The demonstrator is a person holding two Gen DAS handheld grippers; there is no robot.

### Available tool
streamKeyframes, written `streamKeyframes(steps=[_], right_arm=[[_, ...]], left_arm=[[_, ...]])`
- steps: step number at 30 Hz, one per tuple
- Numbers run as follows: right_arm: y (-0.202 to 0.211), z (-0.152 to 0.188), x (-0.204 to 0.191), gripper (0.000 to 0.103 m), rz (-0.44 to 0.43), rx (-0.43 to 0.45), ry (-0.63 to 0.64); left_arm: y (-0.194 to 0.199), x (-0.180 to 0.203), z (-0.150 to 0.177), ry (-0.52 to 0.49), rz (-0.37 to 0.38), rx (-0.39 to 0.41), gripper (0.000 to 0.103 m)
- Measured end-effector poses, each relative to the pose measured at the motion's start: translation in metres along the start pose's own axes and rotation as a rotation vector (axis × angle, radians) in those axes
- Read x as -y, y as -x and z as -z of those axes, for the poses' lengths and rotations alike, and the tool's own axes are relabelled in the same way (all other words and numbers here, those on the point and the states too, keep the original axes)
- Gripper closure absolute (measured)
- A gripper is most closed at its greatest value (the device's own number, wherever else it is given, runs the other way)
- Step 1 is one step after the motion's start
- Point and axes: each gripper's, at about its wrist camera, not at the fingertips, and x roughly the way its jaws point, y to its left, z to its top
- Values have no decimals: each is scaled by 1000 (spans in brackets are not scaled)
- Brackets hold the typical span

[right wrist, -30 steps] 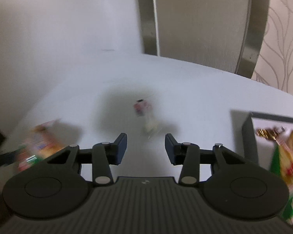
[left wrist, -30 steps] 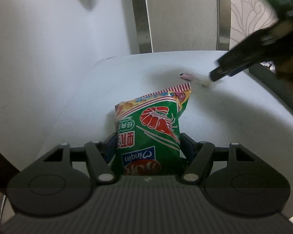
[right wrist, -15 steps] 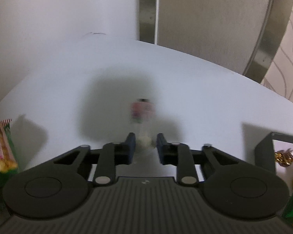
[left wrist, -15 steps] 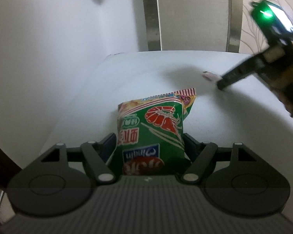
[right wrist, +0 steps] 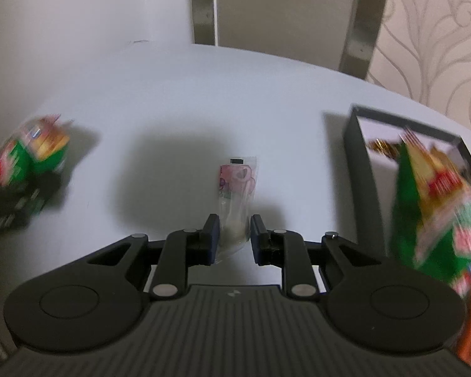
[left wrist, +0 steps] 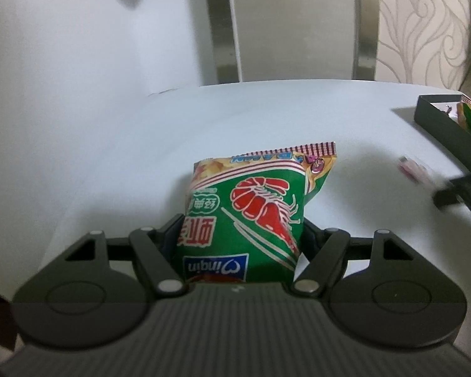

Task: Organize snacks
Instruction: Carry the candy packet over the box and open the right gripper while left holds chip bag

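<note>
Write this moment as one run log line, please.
left gripper: shut on green shrimp snack bag | right gripper: shut on small pink sachet | dark box: snacks inside

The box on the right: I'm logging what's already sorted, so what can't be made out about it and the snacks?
- Box, right wrist view: contents motion-blurred; a green bag hides much of the inside.
- Box, left wrist view: cut off by the right edge.
- Small pink packet: print too small to read.
- Shrimp snack bag: lower end hidden behind the left gripper.

Black ribbed gripper [right wrist: 232, 232] with blue-padded fingers [right wrist: 212, 235].
</note>
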Motion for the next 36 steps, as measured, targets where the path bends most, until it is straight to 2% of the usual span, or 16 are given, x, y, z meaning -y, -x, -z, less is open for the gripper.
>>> streamKeyframes(steps=[6,9,11,13,17,19,20,22,24,27,32,36], right_arm=[[37,50,-2,78,39,5,-6],[48,67,-1,77,54,15,-30],[50,72,-2,67,65,18,-59],[53,75,-2,45,62,22,-82],[51,74,-12,41,92,40,-52],[47,72,-14,42,97,35,-41],[46,71,-13,45,88,35,-39],[41,63,-11,72,46,21,-46],[41,62,-15,76,54,11,-20],[41,61,-14,77,48,1,-47],[48,63,-7,77,20,-13,-137],[61,66,0,77,-13,15,-221]], left_arm=[[-18,20,-14,-67,52,14,28],[-24,28,-18,-88,73,13,19],[-22,31,-17,-96,86,17,19],[-21,31,-15,-109,98,18,19],[-23,27,-13,-119,116,3,20],[-24,25,-15,-119,127,-2,21],[-25,26,-16,-123,133,-1,27],[-24,26,-19,-144,153,4,31],[-26,28,-22,-152,172,-1,34],[-27,28,-24,-149,193,-3,38],[-28,28,-27,-143,214,-3,41],[-27,28,-31,-134,222,11,42]])
